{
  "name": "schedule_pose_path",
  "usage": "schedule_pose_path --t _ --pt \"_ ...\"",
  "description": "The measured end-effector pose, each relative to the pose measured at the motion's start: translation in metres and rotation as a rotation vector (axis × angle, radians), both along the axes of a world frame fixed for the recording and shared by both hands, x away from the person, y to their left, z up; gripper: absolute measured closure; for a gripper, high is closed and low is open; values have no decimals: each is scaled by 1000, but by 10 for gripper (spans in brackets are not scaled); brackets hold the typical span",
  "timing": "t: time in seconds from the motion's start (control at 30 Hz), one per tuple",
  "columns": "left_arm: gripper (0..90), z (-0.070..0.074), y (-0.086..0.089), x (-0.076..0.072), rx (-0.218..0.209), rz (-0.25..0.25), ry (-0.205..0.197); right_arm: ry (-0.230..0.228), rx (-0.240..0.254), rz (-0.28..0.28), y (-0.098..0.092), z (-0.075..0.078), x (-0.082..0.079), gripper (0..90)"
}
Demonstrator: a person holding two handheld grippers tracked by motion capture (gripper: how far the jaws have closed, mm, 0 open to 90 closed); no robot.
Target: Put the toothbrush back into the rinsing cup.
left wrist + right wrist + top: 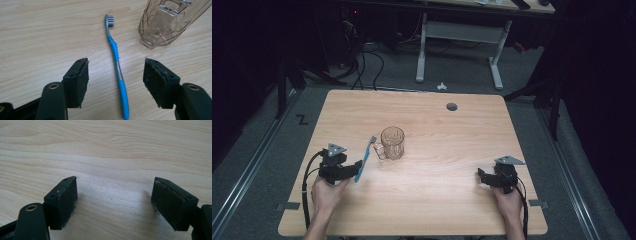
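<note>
From the high view, your left gripper point(346, 169) sits at the near left of the wooden table point(452, 210), and the blue toothbrush point(365, 159) lies just ahead of it, slanting up toward the clear glass mug point(392, 143) that stands near the table's middle; your right gripper point(492, 179) rests well apart at the near right, so the left hand is plainly the nearer one. Beyond the table you have grey floor, a white desk frame point(459, 35) and dark surroundings. In the left gripper view, your jaws stand wide apart with the toothbrush point(117, 65) lying flat between them, its long axis running straight away from you along the line of the jaws, bristle head at the far end and handle end nearest. The mug point(165, 22) is off to the upper right, close to the brush but not touching it. I judge a straight closing would catch the handle across its width. In the right gripper view, your right gripper point(113, 202) is spread open over bare wood grain, holding nothing.
</note>
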State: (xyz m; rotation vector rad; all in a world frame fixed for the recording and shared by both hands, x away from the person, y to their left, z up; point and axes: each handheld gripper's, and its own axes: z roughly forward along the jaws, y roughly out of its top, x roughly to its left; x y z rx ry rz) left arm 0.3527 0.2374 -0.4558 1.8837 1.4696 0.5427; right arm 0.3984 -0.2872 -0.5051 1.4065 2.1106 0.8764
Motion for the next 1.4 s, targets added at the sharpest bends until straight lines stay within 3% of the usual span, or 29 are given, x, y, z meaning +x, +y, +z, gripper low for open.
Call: schedule_pose_path --t 0.53,0.77,1.0,1.4 --pt "381 16 -4 15 21 -7 -3 0 0 0 0 0 0 213" --pt "403 23 -8 21 55 -28 7 0 1 0 0 0 0 213" --pt "393 26 -13 29 100 -60 39 0 1 0 0 0 0 213" --pt "364 30 -18 44 115 -76 72 0 1 0 0 0 0 213"
